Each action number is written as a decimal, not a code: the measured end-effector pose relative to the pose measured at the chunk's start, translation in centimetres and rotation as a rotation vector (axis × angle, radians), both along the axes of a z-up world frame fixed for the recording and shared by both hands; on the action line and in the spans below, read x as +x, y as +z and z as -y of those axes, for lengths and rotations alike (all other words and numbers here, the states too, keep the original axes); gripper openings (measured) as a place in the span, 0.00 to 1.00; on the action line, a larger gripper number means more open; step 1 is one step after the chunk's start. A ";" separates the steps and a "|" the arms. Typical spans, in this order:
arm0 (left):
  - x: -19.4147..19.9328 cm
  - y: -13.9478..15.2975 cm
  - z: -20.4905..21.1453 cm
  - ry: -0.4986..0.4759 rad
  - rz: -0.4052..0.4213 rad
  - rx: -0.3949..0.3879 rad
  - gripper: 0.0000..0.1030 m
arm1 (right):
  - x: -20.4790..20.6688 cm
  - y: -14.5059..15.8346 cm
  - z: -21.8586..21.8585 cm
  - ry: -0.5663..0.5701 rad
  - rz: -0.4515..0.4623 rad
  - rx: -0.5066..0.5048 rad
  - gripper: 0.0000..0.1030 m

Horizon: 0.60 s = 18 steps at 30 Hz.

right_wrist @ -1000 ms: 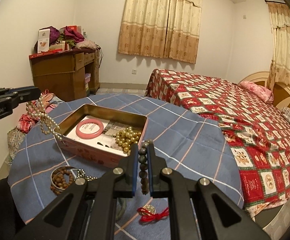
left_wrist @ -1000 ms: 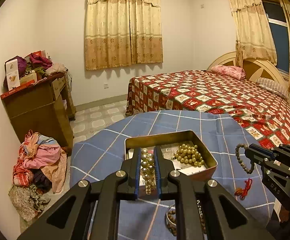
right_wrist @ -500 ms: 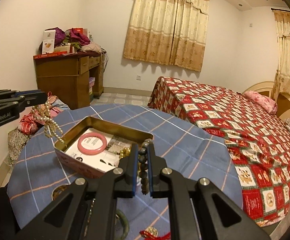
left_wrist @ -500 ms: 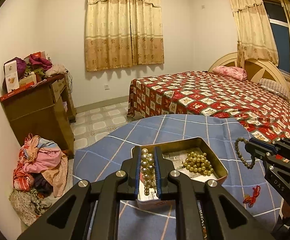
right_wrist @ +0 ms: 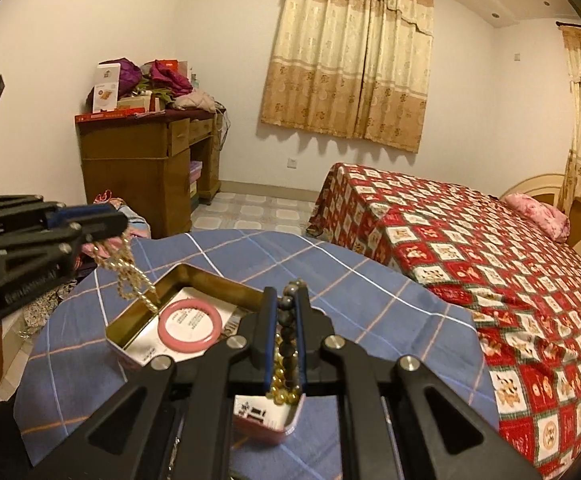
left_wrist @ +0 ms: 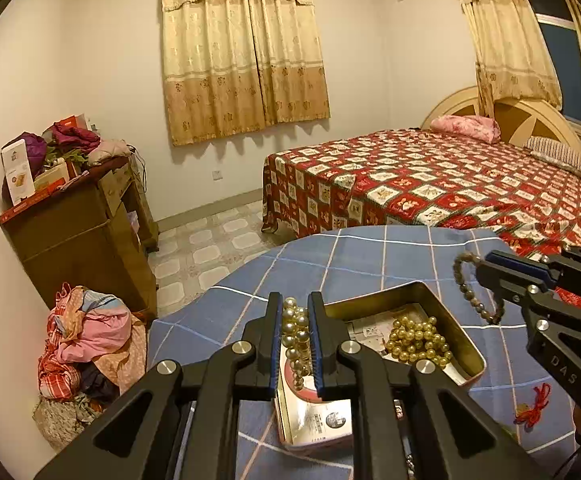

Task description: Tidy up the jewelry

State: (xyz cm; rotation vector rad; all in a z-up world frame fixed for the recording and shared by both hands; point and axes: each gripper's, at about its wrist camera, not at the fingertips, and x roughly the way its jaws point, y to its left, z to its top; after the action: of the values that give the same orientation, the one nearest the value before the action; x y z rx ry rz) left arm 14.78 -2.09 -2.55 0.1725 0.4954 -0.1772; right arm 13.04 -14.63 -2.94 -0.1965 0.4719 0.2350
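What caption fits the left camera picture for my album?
Left hand-held gripper carries pearls over the tin; the right hand-held gripper brings a dark bracelet.

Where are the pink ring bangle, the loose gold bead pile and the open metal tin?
Pink ring bangle (right_wrist: 189, 327), right wrist view, near rim.
Gold bead pile (left_wrist: 418, 340), left wrist view, centre.
Metal tin (left_wrist: 456, 330), left wrist view, right wall.

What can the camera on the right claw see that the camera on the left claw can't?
Only the right one shows the whole pink ring lying in the tin box. Only the left one shows the red string charm on the blue cloth and the dark window. Both show the left claw shut on the pearl string and the right claw shut on the dark bead bracelet, plus the bed.
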 end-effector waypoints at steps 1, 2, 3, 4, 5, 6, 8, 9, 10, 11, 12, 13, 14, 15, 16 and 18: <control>0.3 -0.2 0.2 0.000 -0.001 0.004 0.11 | 0.3 -0.1 -0.1 0.002 -0.002 -0.001 0.10; 0.5 -0.3 0.3 -0.001 -0.005 0.008 0.11 | 0.6 -0.2 -0.3 0.004 -0.007 -0.004 0.10; 0.7 -0.4 0.4 -0.001 -0.007 0.011 0.11 | 1.0 -0.3 -0.5 0.003 -0.009 -0.009 0.10; 1.0 -0.5 0.6 -0.002 -0.009 0.015 0.11 | 1.3 -0.5 -0.6 0.004 -0.012 -0.014 0.10; 1.2 -0.6 0.7 -0.003 -0.010 0.020 0.11 | 1.6 -0.6 -0.7 0.003 -0.015 -0.017 0.10; 1.5 -0.8 0.9 -0.003 -0.013 0.026 0.11 | 1.8 -0.8 -0.8 0.002 -0.018 -0.021 0.10; 1.9 -1.0 1.1 -0.004 -0.018 0.032 0.11 | 2.4 -1.0 -1.0 -0.001 -0.024 -0.030 0.10; 2.1 -1.2 1.3 -0.004 -0.021 0.035 0.11 | 2.5 -1.2 -1.1 -0.002 -0.028 -0.031 0.10; 2.3 -1.3 1.3 -0.005 -0.024 0.037 0.11 | 2.8 -1.3 -1.1 -0.004 -0.034 -0.032 0.10; 2.5 -1.5 1.4 -0.006 -0.027 0.039 0.11 | 3.0 -1.5 -1.2 -0.007 -0.039 -0.033 0.10; 2.6 -1.7 1.5 -0.006 -0.029 0.040 0.11 | 3.2 -1.7 -1.2 -0.008 -0.043 -0.034 0.10; 2.8 -1.9 1.6 -0.004 -0.032 0.043 0.11 | 3.4 -1.9 -1.2 -0.009 -0.049 -0.034 0.10; 3.0 -2.1 1.6 -0.003 -0.036 0.044 0.11 | 3.6 -2.0 -1.3 -0.010 -0.054 -0.035 0.10; 3.2 -2.3 1.6 -0.001 -0.040 0.045 0.11 | 3.8 -2.3 -1.3 -0.011 -0.061 -0.037 0.10; 3.5 -2.4 1.7 0.000 -0.044 0.047 0.11 | 3.9 -2.4 -1.4 -0.012 -0.064 -0.039 0.10; 3.8 -2.8 1.8 0.002 -0.051 0.050 0.11 | 4.3 -2.8 -1.6 -0.014 -0.075 -0.045 0.10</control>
State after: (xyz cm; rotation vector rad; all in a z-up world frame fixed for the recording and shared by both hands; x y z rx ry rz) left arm 18.59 -3.90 -5.31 0.2172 0.5506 -0.1674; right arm 17.37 -13.07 -5.71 -0.2288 0.5528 0.2192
